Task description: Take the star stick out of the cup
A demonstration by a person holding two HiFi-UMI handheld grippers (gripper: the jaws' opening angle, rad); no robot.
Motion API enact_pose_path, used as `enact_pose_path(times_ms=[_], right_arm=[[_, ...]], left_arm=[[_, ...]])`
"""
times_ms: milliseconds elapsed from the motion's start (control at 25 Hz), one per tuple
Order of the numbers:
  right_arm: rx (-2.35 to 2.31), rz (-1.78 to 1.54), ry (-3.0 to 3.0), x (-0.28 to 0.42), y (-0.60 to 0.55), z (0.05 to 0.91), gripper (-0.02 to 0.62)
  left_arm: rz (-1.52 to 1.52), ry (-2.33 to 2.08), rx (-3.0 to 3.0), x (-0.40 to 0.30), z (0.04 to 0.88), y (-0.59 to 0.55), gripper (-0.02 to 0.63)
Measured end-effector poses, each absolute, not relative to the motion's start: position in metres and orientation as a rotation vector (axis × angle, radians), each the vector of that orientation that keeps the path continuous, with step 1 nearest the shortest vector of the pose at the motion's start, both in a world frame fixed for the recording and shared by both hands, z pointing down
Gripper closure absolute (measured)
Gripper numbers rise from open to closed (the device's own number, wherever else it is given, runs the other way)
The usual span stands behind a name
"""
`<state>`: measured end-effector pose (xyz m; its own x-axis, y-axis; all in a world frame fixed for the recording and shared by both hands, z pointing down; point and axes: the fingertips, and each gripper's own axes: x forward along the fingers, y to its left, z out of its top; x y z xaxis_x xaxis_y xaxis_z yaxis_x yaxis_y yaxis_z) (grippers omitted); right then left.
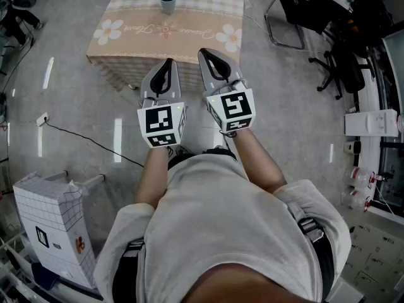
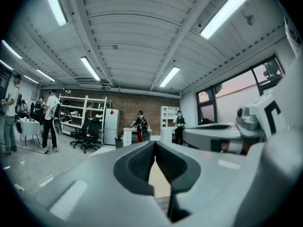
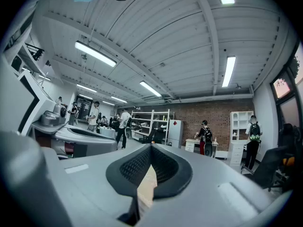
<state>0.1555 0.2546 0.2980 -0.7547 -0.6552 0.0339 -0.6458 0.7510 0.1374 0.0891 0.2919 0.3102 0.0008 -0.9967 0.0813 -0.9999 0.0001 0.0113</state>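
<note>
Grey workshop floor [image 1: 82,106]; clothed table [image 1: 202,8] well ahead, teal cup [image 1: 168,3] near its far edge, star stick too small to make out. Left gripper [image 1: 170,61] and right gripper [image 1: 202,52] pinched closed, empty, side by side. Likely light, thin, stiff: best pinched high on the shaft.

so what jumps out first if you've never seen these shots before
Two grippers fill the middle of the head view, the left gripper and the right gripper side by side, each with a black-and-white marker cube and fingers closed on nothing. Beyond them, at the top, a table in a flowered cloth carries a dark green cup, apart from both grippers.
</note>
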Motion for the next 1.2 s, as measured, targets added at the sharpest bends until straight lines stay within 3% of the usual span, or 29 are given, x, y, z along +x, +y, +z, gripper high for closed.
enact_pose_path(times_ms=[440,1200], right_arm=[[1.03,-0.104,-2.78,0.111,0.221,0.332,0.595],[0.9,-0.081,-2.743,0.017,0.004,0.355,0.595]], left_arm=[[0.074,-2.103,2.12,0.031,0.342,0.266,0.604],[0.241,-2.136,2.071,-0.07,0.353,0.07,0.604]])
